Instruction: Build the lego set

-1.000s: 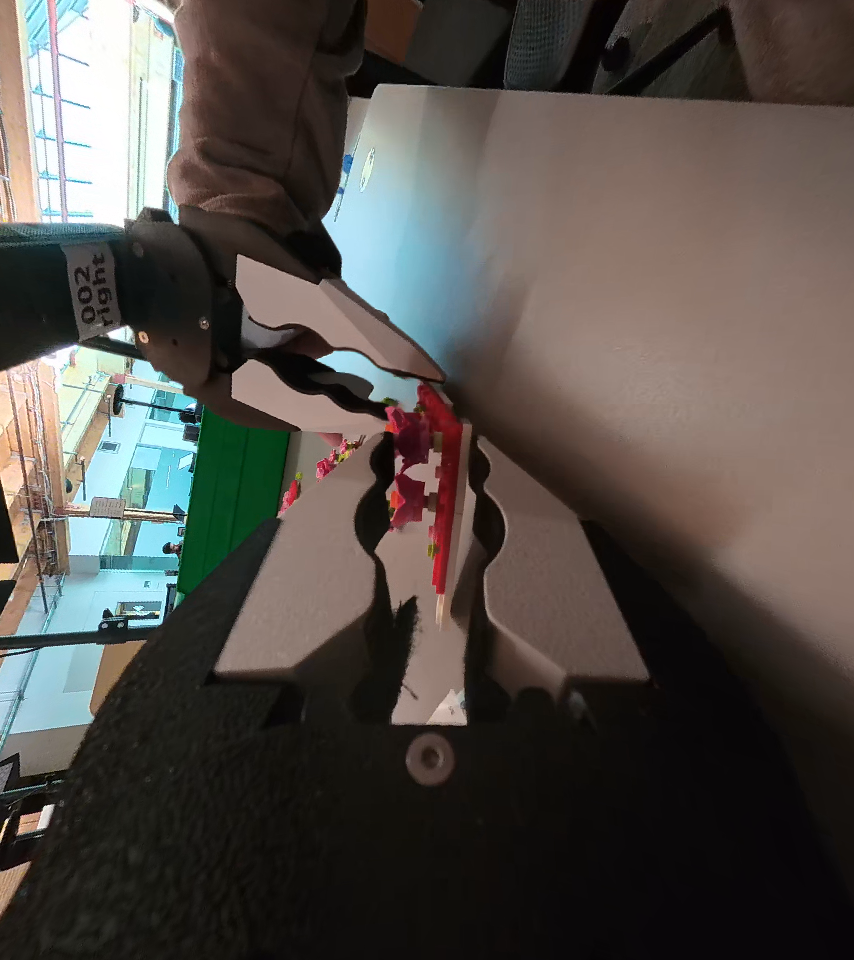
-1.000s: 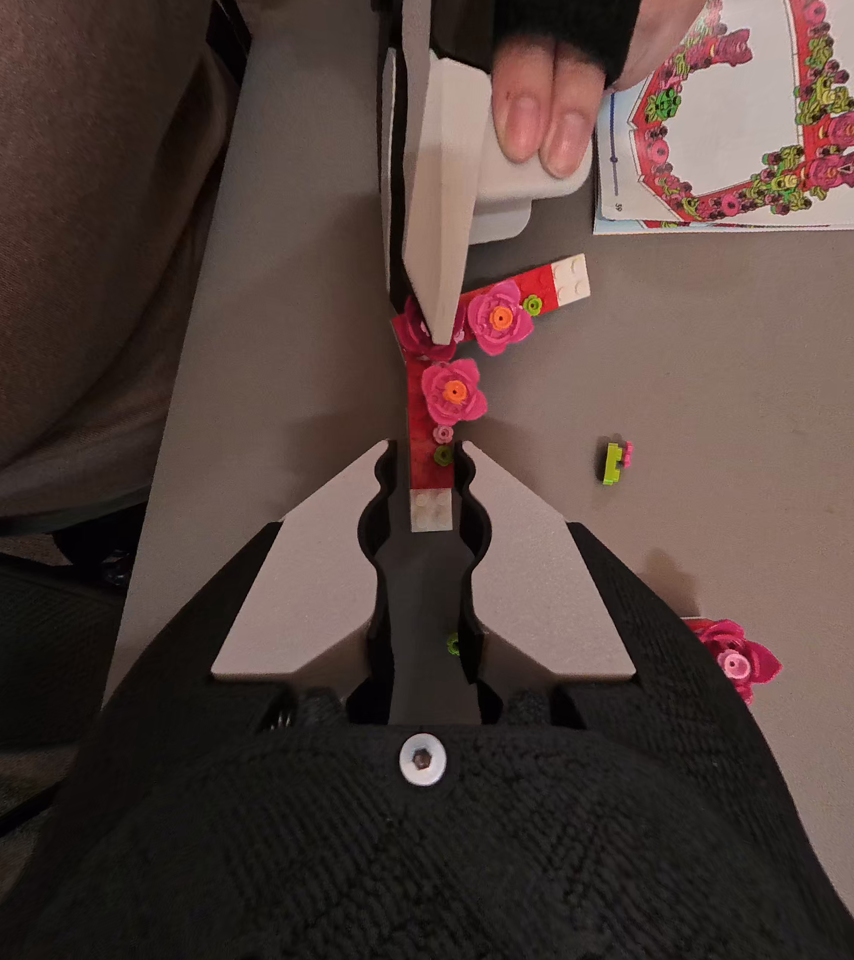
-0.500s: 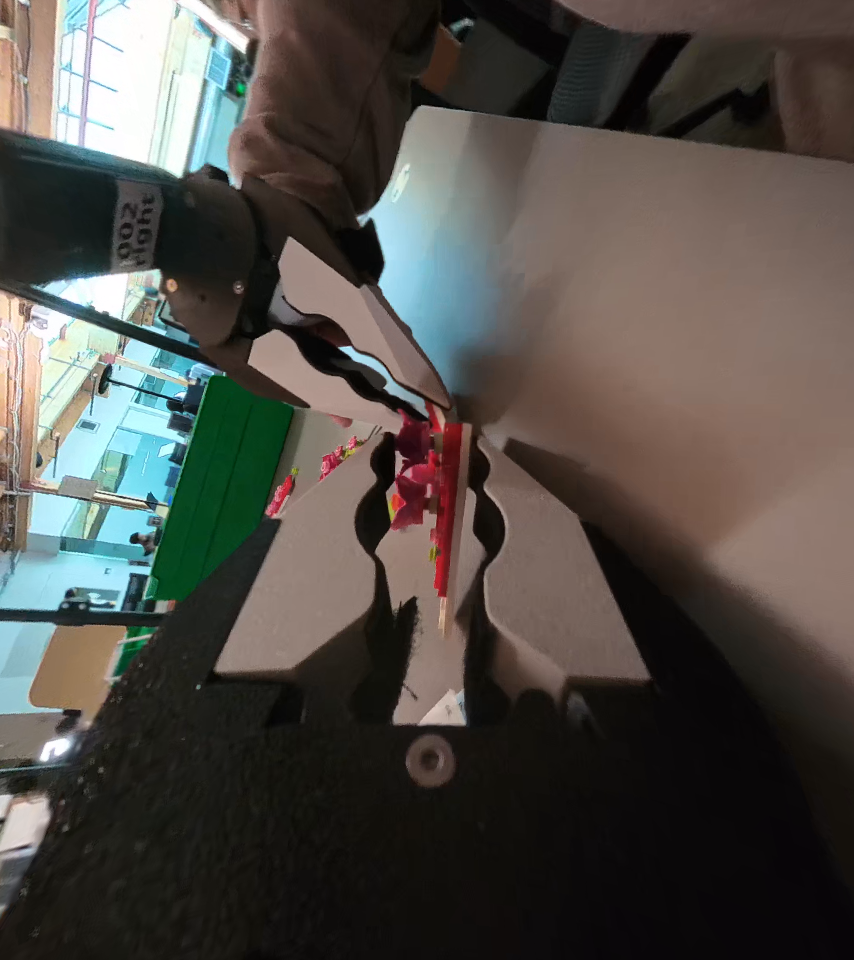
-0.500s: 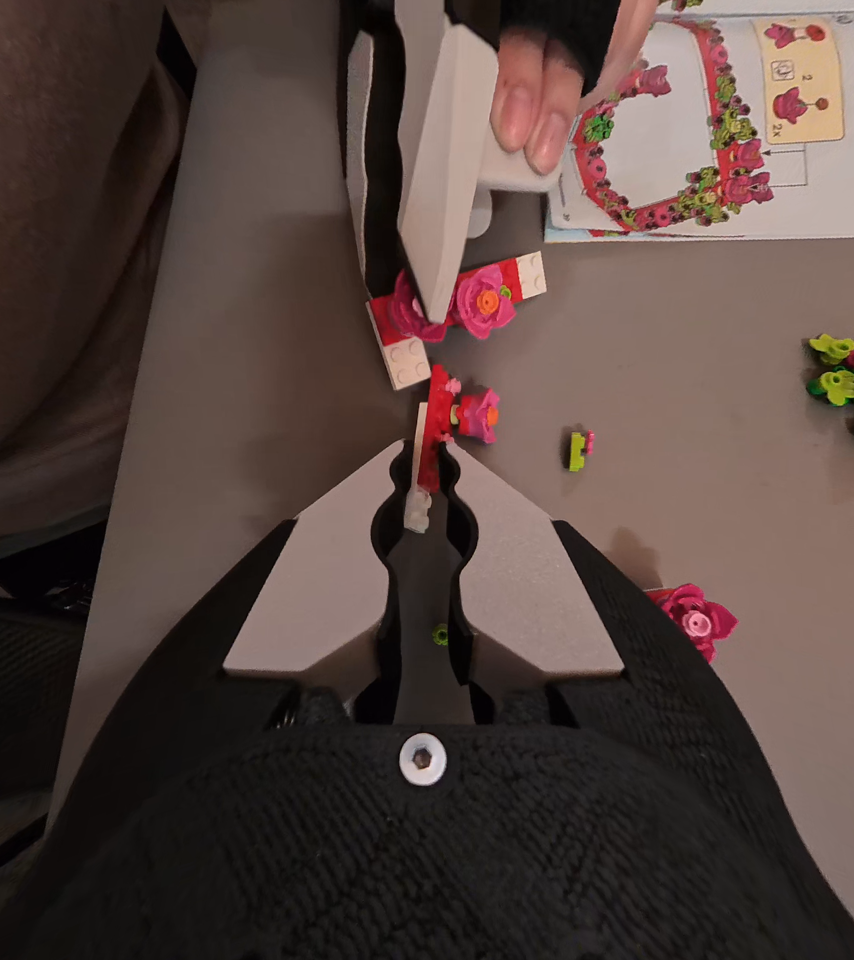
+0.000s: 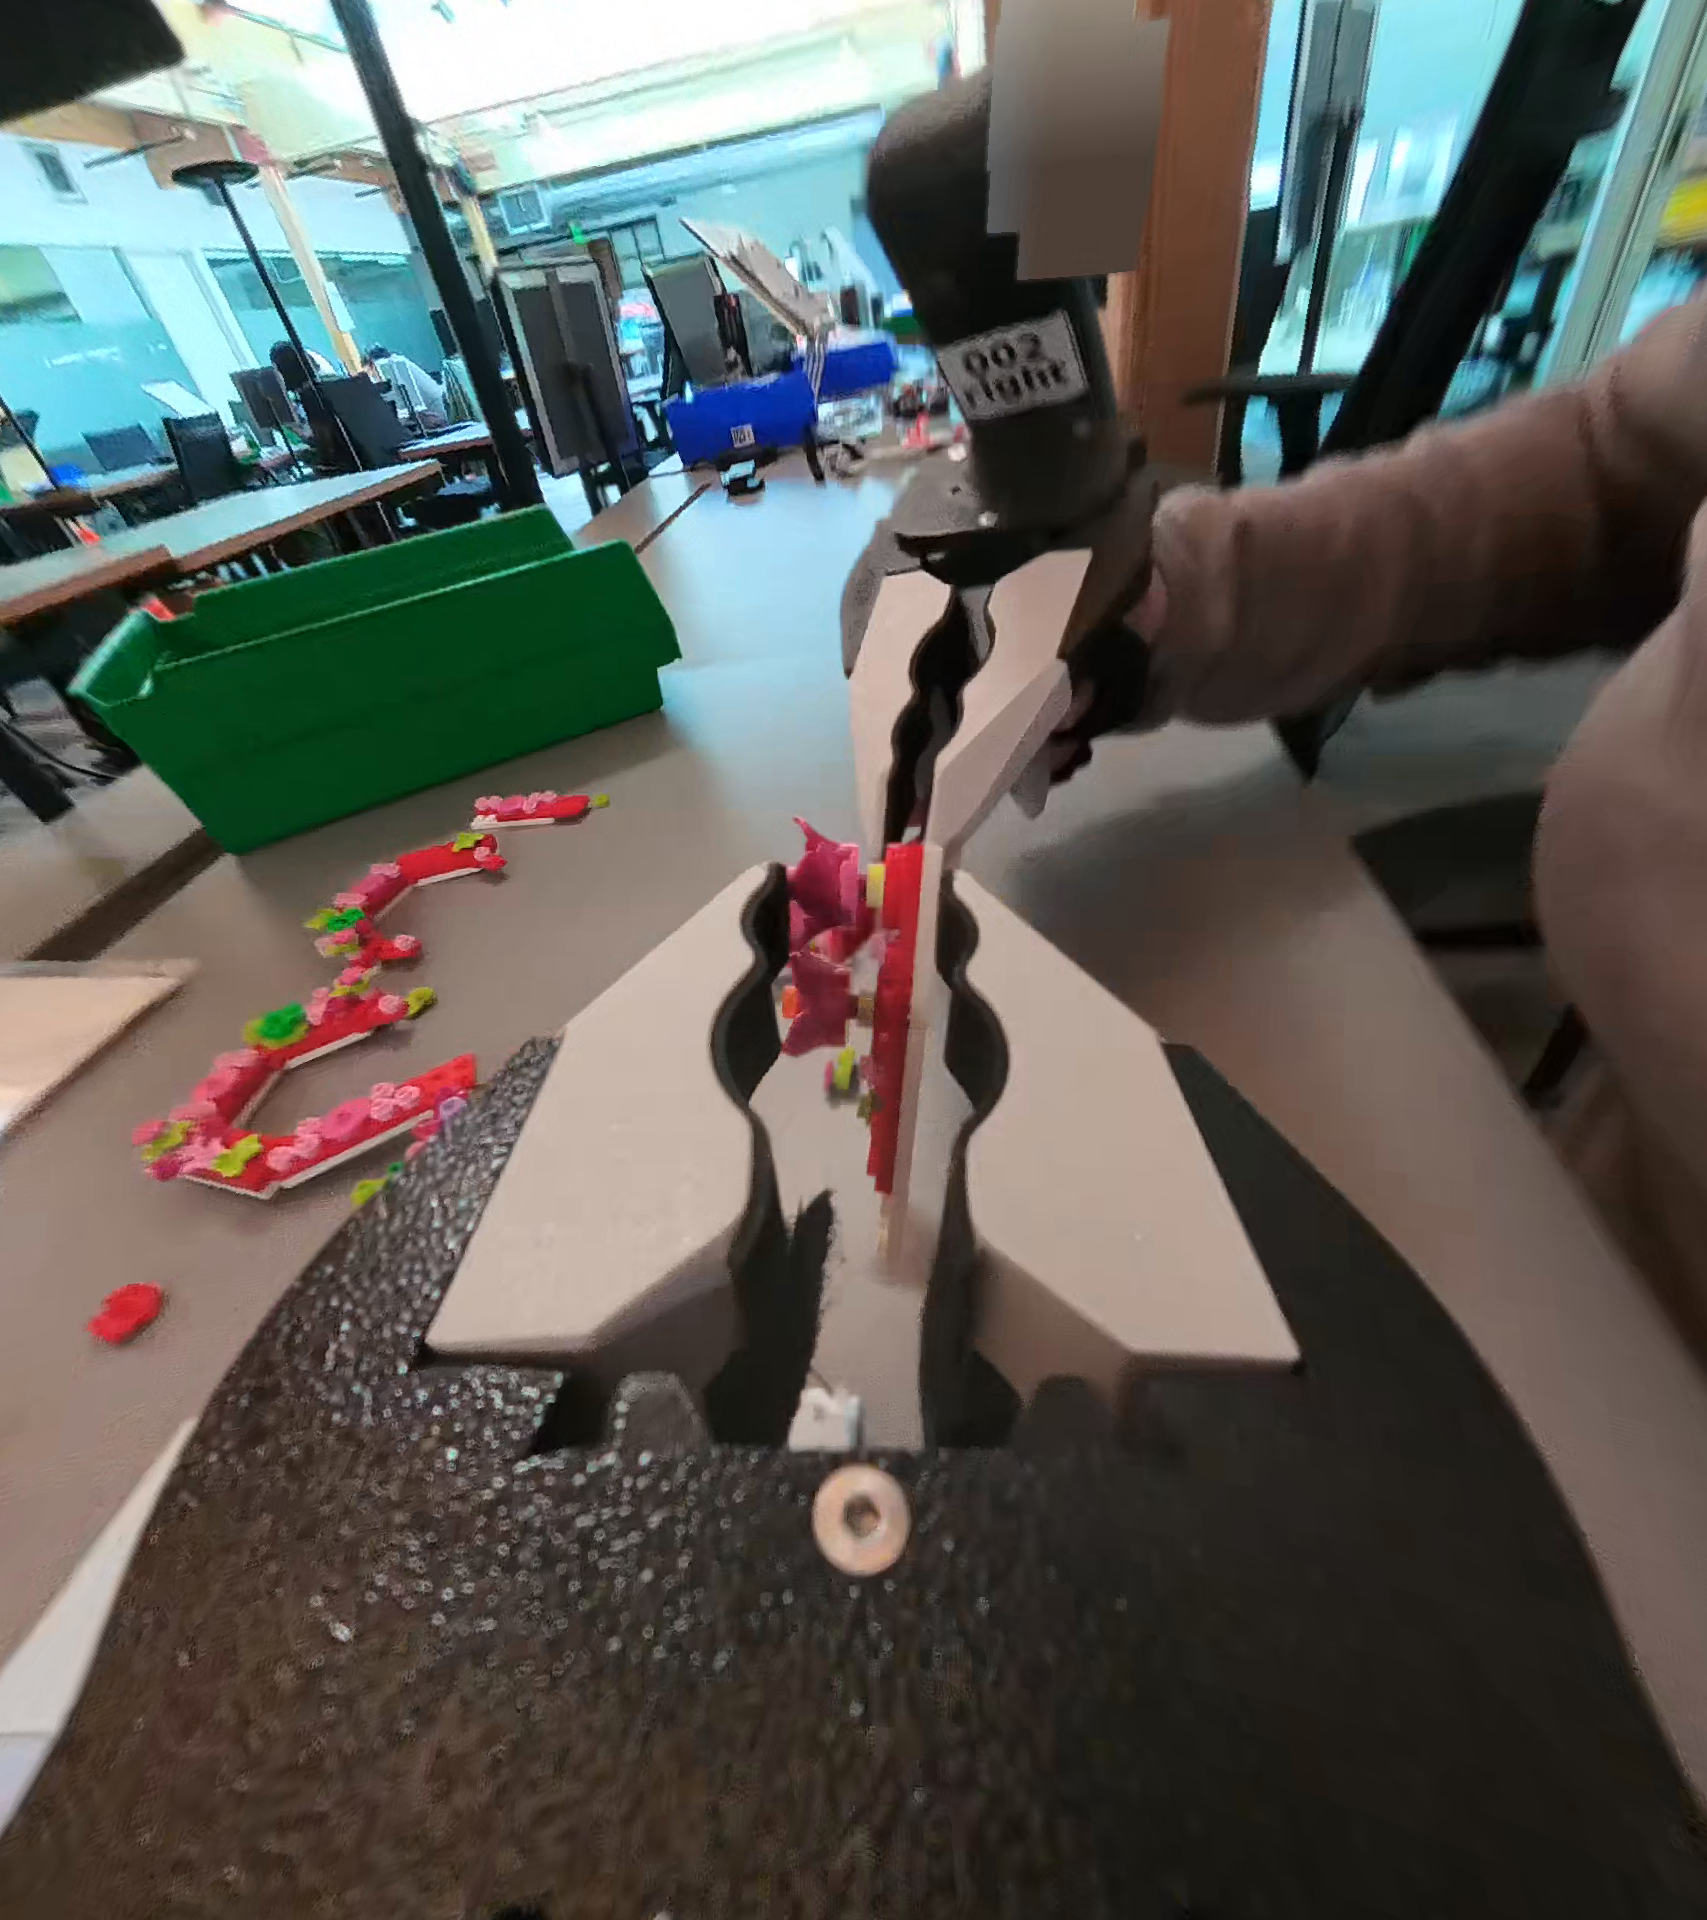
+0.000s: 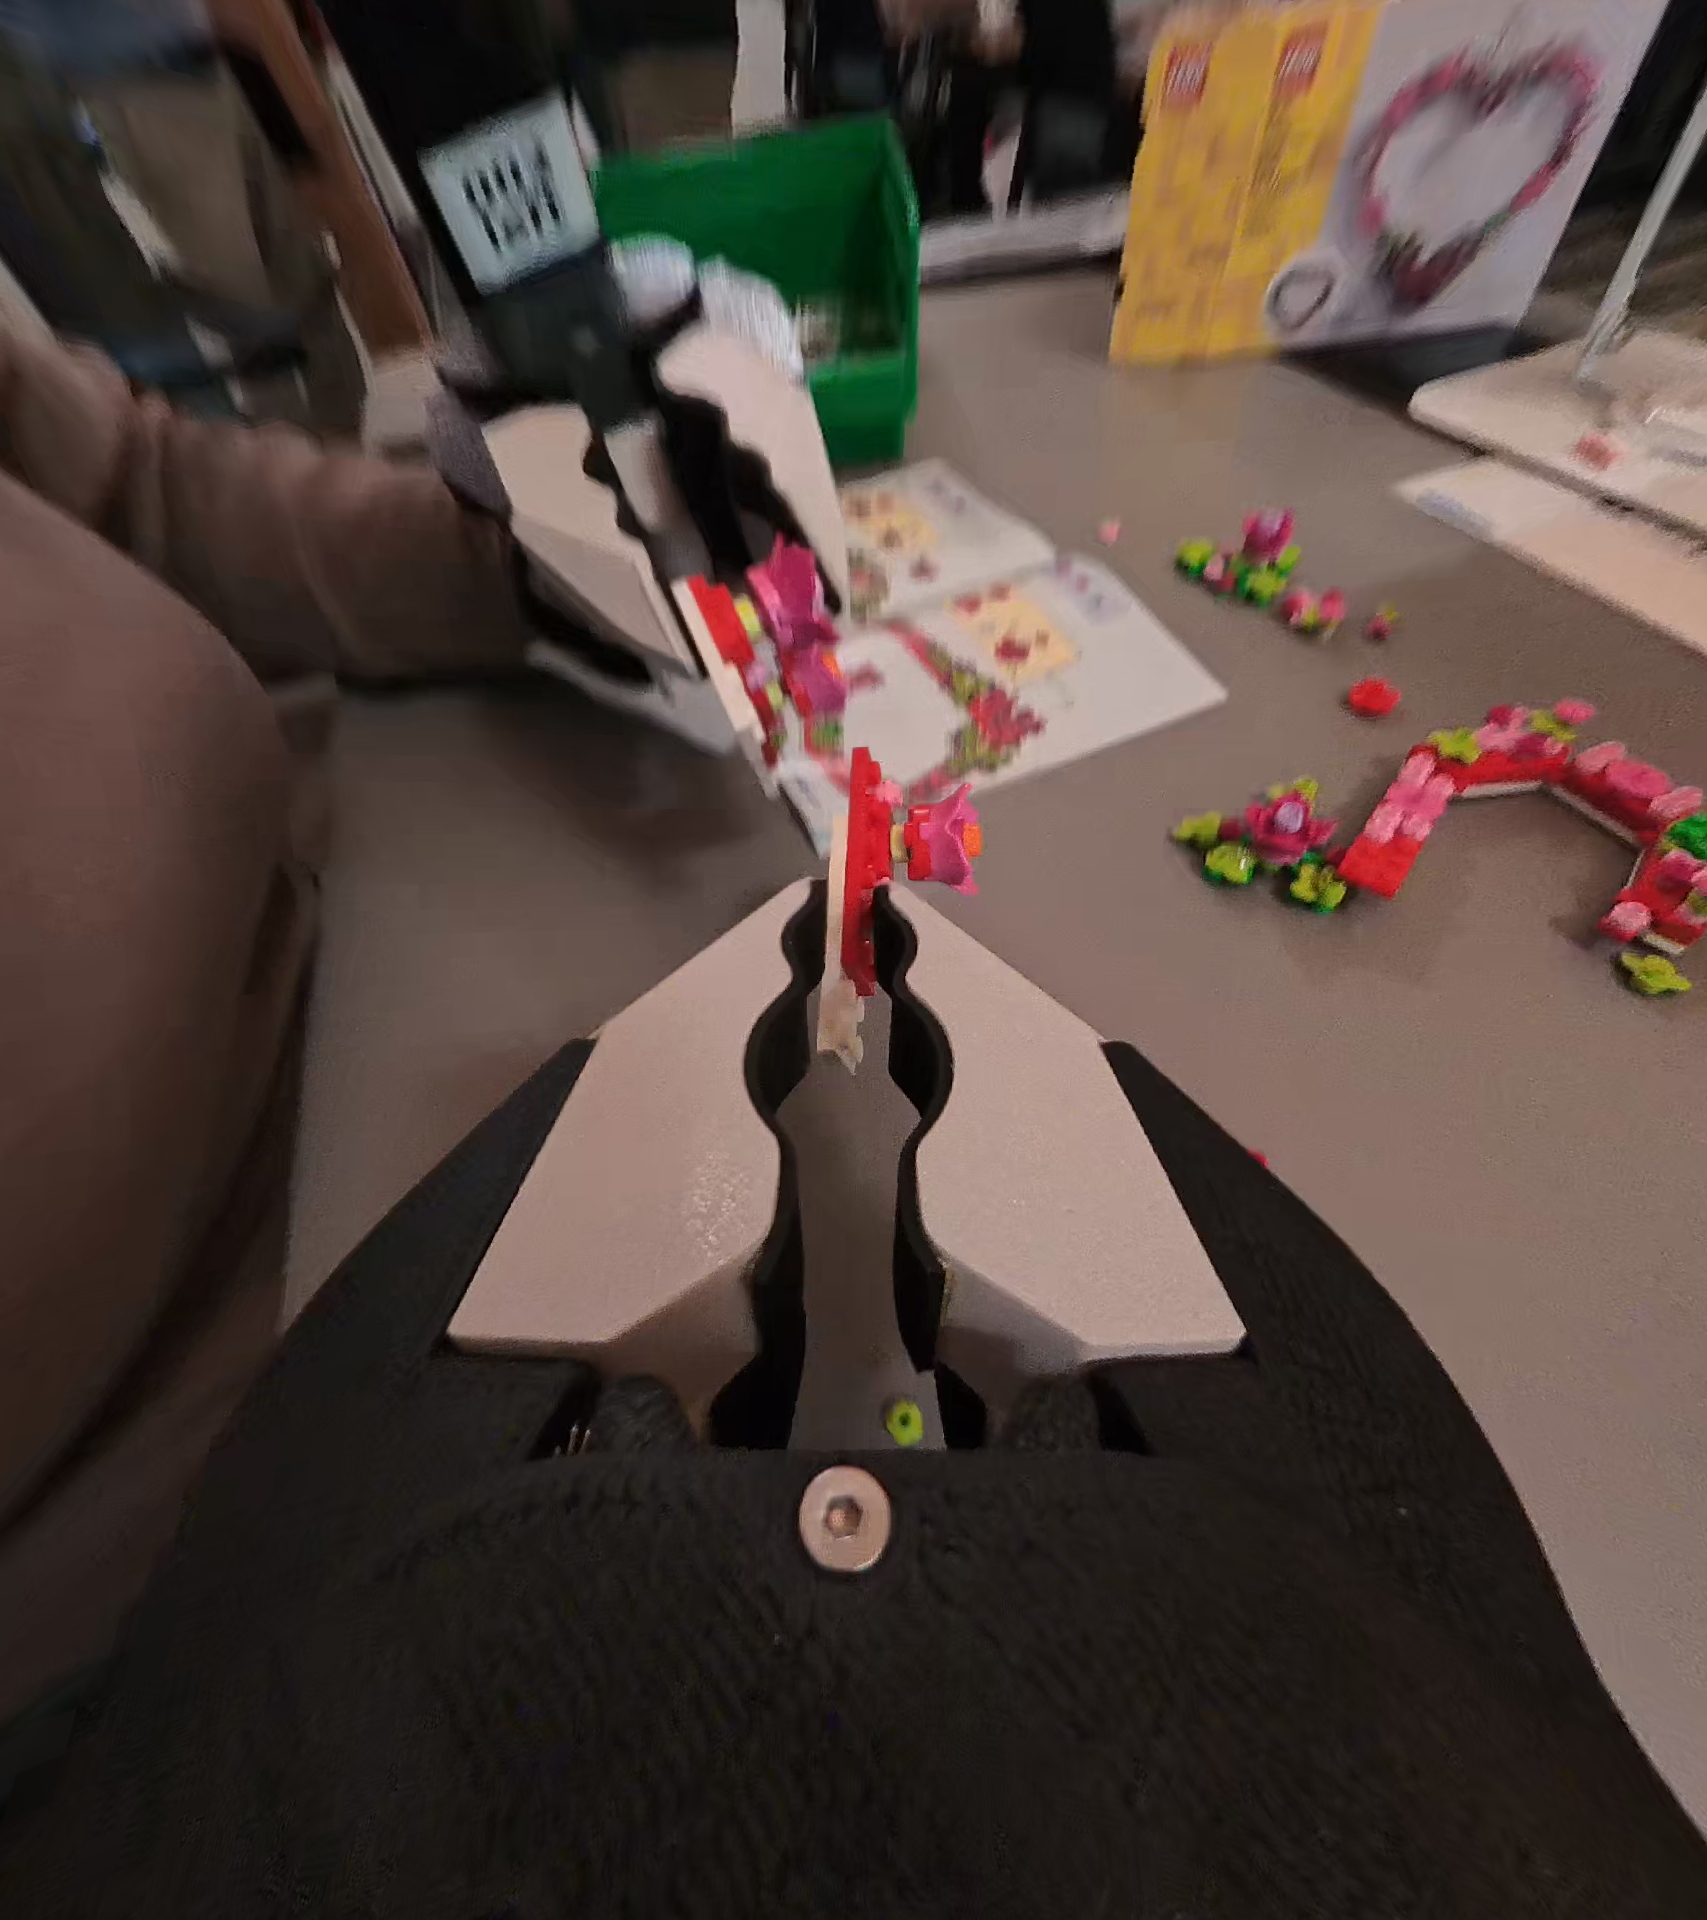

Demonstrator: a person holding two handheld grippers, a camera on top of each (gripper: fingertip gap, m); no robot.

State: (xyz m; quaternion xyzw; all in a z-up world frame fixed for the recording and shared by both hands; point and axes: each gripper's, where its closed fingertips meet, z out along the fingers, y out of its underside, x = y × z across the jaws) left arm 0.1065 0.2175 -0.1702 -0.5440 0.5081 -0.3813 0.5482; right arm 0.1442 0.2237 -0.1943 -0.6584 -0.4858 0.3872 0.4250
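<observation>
**Mid-join: each tool carries a flowered strip segment, both off the worktop**

Left tool (image 5: 854,1049): closed on a long red-and-white strip (image 5: 899,1039), held edge-on against the right-hand finger at frame centre, magenta flowers (image 5: 821,961) facing left. In the right wrist view the same strip (image 6: 724,623) sits upper centre-left, clear of the worktop (image 6: 1348,1143).

Right tool (image 6: 844,940): clamped on a shorter red strip (image 6: 864,842) with a white plate under it and one magenta flower (image 6: 944,834) sticking out right. Frame centre, airborne. In the left wrist view the right tool (image 5: 916,821) points down, tips just above the far end of the long strip; can't tell whether they touch.

Elsewhere on the worktop:
- built heart sections (image 6: 1555,800), right of frame
- open instruction booklet (image 6: 994,665), centre
- loose flower clusters (image 6: 1254,566), upper right
- green bin (image 5: 371,665), upper left in the left view
- set box (image 6: 1348,177), top right

Step in hand, my read: the two segments are apart and being lined up to mate end to end, as the next piece of the heart outline.

Next move calls for:
- turn both strips so the stud faces agree
- lay the overhanging plate end over the other strip's end studs
- press square, with one side braced

Frames are motion-blurred, so stud alignment can't be checked. Judged risk: grips are on thin edges, so a strip could pivot under pressing load.
</observation>
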